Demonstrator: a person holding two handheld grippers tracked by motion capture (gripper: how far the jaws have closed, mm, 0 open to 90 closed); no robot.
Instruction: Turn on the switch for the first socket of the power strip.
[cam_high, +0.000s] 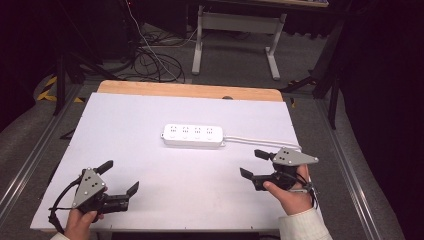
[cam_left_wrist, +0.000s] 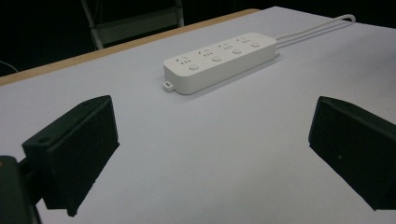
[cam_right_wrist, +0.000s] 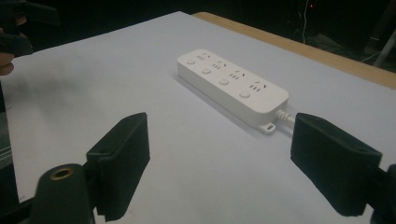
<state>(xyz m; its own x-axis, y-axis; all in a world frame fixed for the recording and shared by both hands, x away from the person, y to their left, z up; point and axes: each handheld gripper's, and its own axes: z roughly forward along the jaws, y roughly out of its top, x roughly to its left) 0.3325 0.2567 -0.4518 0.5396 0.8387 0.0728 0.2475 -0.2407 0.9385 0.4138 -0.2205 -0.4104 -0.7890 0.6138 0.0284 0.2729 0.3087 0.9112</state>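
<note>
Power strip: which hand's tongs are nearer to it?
Right. The right tongs stand open just below and to the right of the power strip, near its cable end. The left tongs, also open, sit farther off toward the table's near-left corner.

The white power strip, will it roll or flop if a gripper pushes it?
The power strip looks like a hard, flat plastic box, so it would probably slide without rolling or tipping. Its smooth shell may be slippery. Its cord looks bendy and would likely trail behind.
</note>
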